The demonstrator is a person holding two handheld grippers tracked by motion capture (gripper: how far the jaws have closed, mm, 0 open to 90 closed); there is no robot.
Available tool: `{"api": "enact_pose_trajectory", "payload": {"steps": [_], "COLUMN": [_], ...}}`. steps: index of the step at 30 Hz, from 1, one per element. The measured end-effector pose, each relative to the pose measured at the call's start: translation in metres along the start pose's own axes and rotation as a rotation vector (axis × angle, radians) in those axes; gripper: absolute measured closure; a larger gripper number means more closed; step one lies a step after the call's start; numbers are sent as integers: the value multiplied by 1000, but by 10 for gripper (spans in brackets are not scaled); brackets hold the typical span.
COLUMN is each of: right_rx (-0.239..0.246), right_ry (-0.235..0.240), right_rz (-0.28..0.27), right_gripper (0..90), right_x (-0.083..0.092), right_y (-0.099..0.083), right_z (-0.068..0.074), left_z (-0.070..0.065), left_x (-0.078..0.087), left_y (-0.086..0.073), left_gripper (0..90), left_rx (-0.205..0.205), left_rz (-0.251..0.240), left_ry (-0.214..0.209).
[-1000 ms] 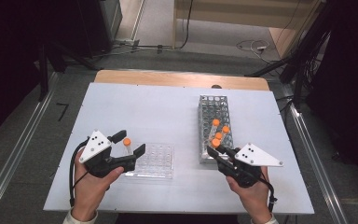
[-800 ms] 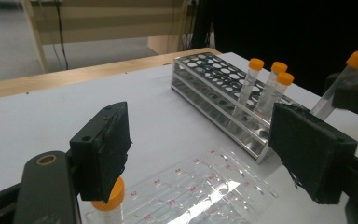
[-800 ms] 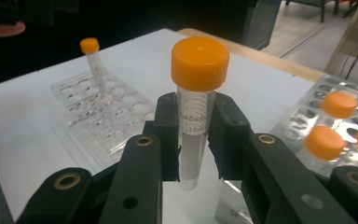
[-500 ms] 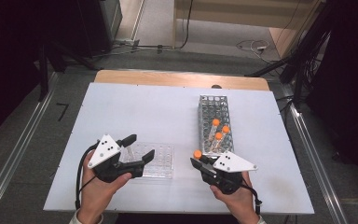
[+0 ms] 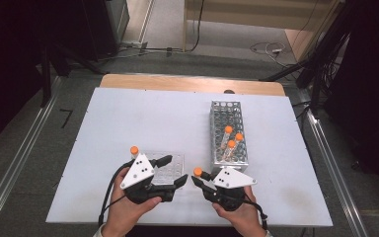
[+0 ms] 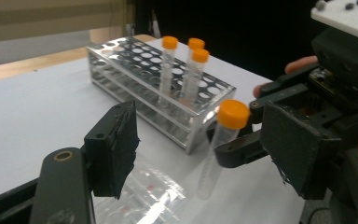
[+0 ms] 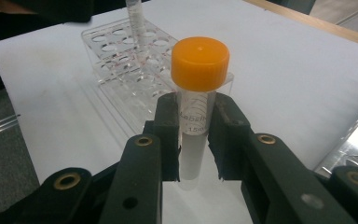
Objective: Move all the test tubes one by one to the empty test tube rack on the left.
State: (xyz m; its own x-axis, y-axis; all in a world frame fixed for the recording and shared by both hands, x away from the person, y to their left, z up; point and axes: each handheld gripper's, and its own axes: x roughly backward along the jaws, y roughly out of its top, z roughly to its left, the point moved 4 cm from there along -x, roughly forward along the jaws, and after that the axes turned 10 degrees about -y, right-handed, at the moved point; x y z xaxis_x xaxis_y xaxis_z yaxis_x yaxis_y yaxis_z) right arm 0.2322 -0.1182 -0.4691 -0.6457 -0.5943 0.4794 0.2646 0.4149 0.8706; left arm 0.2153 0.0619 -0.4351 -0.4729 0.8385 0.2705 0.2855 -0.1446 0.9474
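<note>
My right gripper (image 5: 200, 178) (image 7: 193, 119) is shut on a clear tube with an orange cap (image 5: 197, 172) (image 7: 198, 70), held upright just above the table. My left gripper (image 5: 177, 169) (image 6: 200, 140) hovers over the clear plastic rack (image 5: 173, 163) (image 7: 116, 56). Its jaws are open with nothing between the pads and have just been closing. The held tube (image 6: 220, 140) stands just ahead of them. Another orange-capped tube (image 5: 134, 149) stands in the clear rack's left corner. Three capped tubes (image 5: 231, 140) (image 6: 186, 65) stand in the metal rack (image 5: 225, 111) (image 6: 135, 65).
The white tabletop (image 5: 143, 118) stretches wide behind the racks, with a wooden strip (image 5: 187, 84) along its far edge. Metal rails (image 5: 15, 163) run along both sides of the table. Cables (image 5: 269, 48) lie on the floor beyond.
The right gripper carried its tube left and down, away from the metal rack toward the clear rack. The left gripper slid right over the clear rack, leaving the standing tube behind, and its jaws narrowed.
</note>
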Motion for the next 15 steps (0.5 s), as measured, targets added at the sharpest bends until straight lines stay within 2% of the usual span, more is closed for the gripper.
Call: {"api": "enact_pose_trajectory", "payload": {"steps": [8,15], "right_rx": [27,29], "right_ry": [29,38], "right_rz": [-5,-4], "right_gripper": [718,718], "right_x": [0,0], "right_y": [1,2], "right_z": [11,15], "left_z": [-9,-13], "left_x": [-14,-22], "left_y": [-5,-8], "left_gripper": [389,480], "left_rx": [-8,-26], "left_rz": [18,36], "left_ry": [-37,-40]}}
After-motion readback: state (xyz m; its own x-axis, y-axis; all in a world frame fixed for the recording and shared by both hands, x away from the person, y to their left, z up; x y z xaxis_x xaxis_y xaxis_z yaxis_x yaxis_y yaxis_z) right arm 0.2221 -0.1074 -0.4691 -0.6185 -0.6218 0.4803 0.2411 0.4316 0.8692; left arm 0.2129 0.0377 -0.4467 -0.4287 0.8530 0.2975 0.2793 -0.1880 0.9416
